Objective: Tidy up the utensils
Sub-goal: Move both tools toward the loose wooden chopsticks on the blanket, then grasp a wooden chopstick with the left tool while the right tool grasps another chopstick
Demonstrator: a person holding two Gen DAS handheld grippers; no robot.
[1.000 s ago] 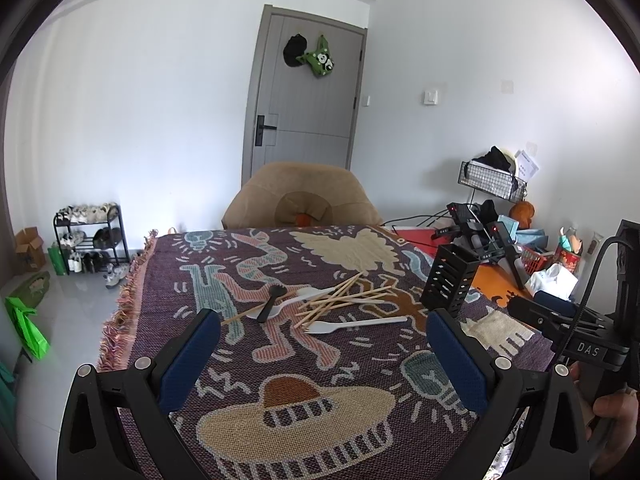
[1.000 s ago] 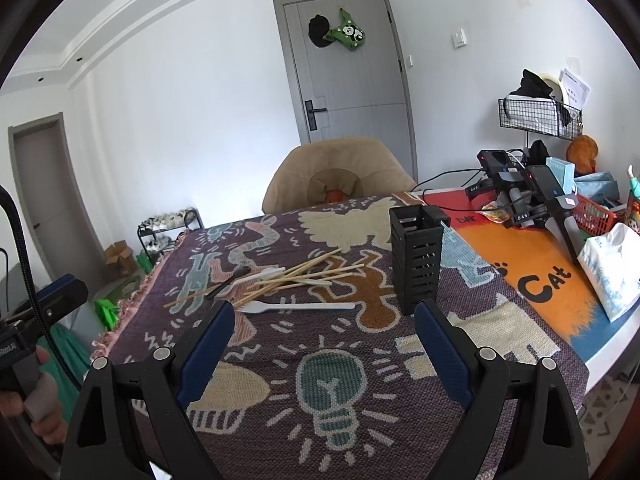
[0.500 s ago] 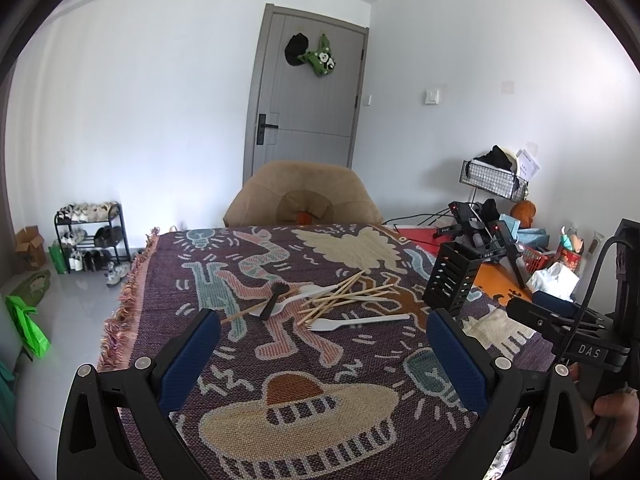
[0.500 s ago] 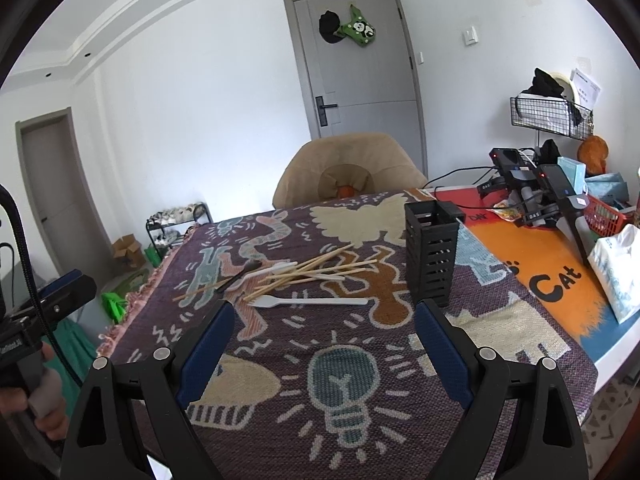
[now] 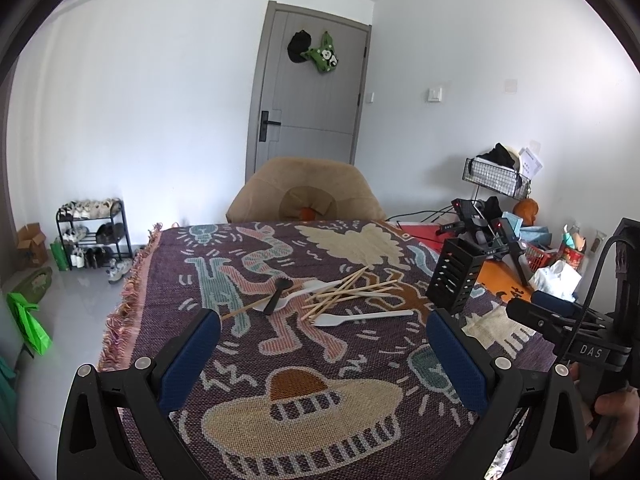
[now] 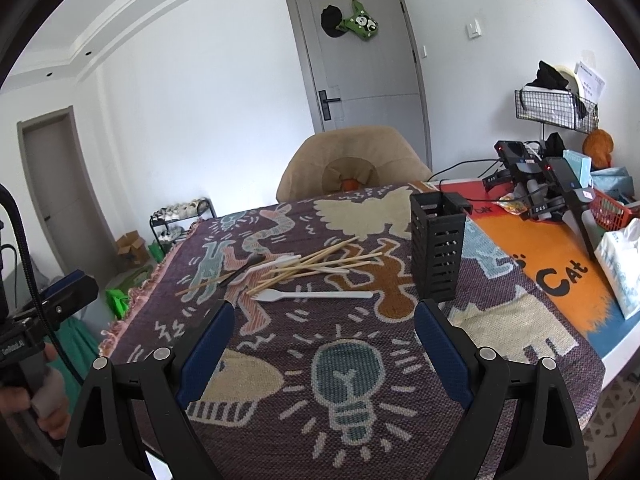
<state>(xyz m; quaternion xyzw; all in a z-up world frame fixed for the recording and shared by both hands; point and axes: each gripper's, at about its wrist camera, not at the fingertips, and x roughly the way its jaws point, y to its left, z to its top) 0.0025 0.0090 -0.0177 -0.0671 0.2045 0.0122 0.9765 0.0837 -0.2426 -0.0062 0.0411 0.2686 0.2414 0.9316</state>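
A loose pile of wooden chopsticks [image 5: 348, 292] [image 6: 320, 264] lies mid-table on the patterned cloth [image 5: 280, 360], with a white plastic fork [image 5: 360, 317] [image 6: 316, 295] in front, a white spoon [image 5: 298, 294] and a black spoon [image 5: 278, 297] [image 6: 240, 270] to the left. A black slotted utensil holder [image 5: 456, 276] [image 6: 438, 246] stands upright to the right of the pile. My left gripper [image 5: 324, 348] is open and empty over the near cloth. My right gripper [image 6: 324, 338] is open and empty, near the holder's base.
A tan chair [image 5: 304, 196] stands at the table's far edge. To the right lie an orange mat [image 6: 560, 264], spare grippers [image 6: 540, 188], a red basket [image 6: 608, 208] and a white bag [image 6: 624, 264]. A shoe rack [image 5: 92, 232] stands left on the floor.
Both grippers have drifted slightly, so the table view shifts a little. Nothing on the table has moved, and both stay open.
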